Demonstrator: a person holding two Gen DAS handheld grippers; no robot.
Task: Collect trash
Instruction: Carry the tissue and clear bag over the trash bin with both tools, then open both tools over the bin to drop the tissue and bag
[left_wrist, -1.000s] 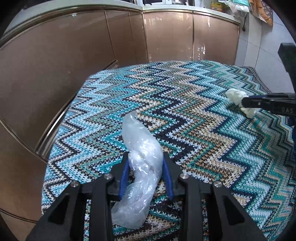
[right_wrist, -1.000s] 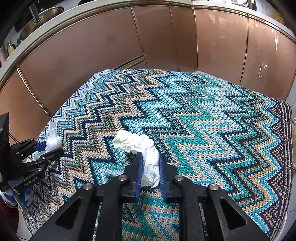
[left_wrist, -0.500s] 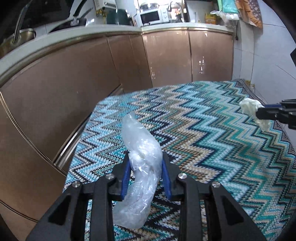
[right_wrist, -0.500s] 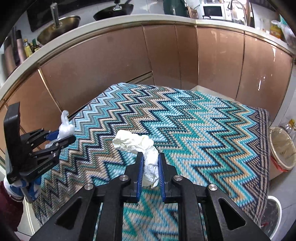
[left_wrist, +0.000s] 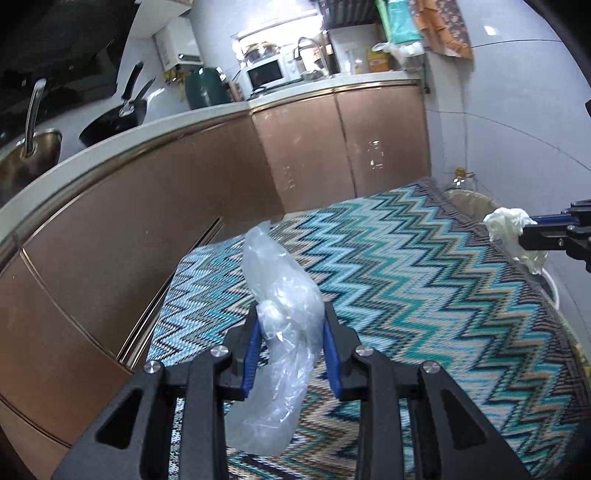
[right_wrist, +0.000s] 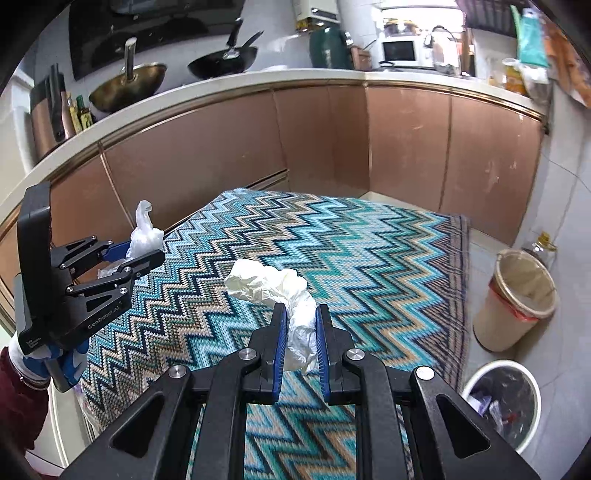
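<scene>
- Left wrist view: the left tool (left_wrist: 290, 332) pinches a crumpled clear plastic bag (left_wrist: 280, 317) between its blue pads; the bag sticks up past the fingertips and hangs below them, held above the zigzag rug (left_wrist: 424, 295).
- Same view: at the rug's far right edge the right tool (left_wrist: 532, 229) reaches in, clamped on a white crumpled tissue (left_wrist: 509, 229). A tan bin (left_wrist: 469, 203) peeks out just beyond that edge of the rug.
- Right wrist view: the right tool (right_wrist: 299, 332) grips the white crumpled tissue (right_wrist: 284, 295) between nearly closed pads, above the rug (right_wrist: 369, 258).
- Same view: over the rug's left side the left tool (right_wrist: 136, 254) holds the plastic bag (right_wrist: 146, 232), carried by a gloved hand (right_wrist: 55, 358).
- To the rug's right stand the tan bin (right_wrist: 517, 299) and, nearer, a white bin (right_wrist: 502, 402) with a dark liner.
- Behind the rug runs the copper-fronted counter (right_wrist: 295, 77).
</scene>
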